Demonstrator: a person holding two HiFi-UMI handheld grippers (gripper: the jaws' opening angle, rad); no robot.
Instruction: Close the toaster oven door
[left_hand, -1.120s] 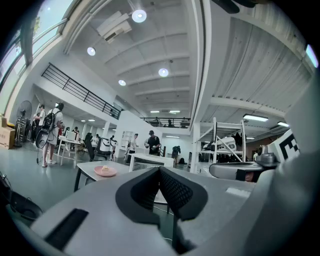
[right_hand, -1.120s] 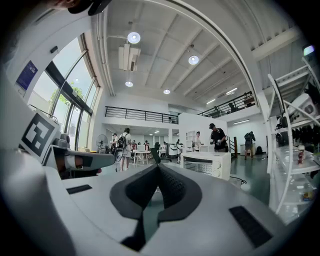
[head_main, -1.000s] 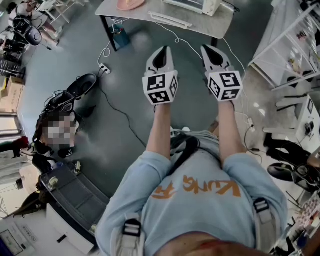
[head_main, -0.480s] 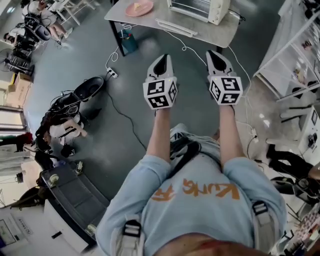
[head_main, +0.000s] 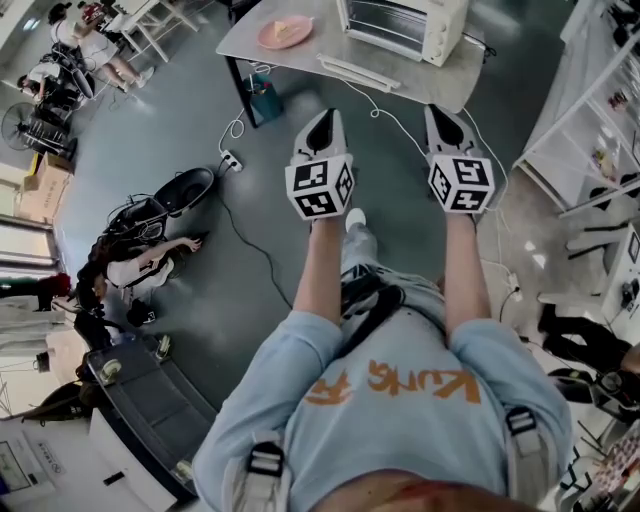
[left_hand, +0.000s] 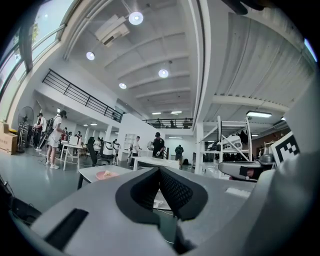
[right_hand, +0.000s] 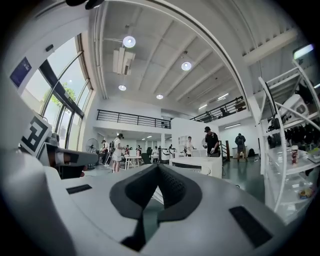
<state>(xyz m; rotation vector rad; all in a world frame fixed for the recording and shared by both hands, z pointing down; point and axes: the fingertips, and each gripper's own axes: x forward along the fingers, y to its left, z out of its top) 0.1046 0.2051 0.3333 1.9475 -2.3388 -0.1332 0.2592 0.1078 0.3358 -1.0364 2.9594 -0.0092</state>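
We had drawn nearer to the worktop (head_main: 445, 88). Over the last second the toaster oven (head_main: 405, 25), at first cut off at the far edge of the head view, came further into sight. The left claw (head_main: 321, 122) and the right claw (head_main: 440, 118) were held out level ahead of us, each with its jaws pressed together and nothing between them. Both were well apart from the oven, so we judged this to be the approach, with the door not yet reached. The cream, box-shaped oven stood at the far right of the grey worktop. Its door (head_main: 358, 72) appeared folded down towards us, a pale strip near the worktop's near edge. A pink plate (head_main: 283, 32) lay to the oven's left.
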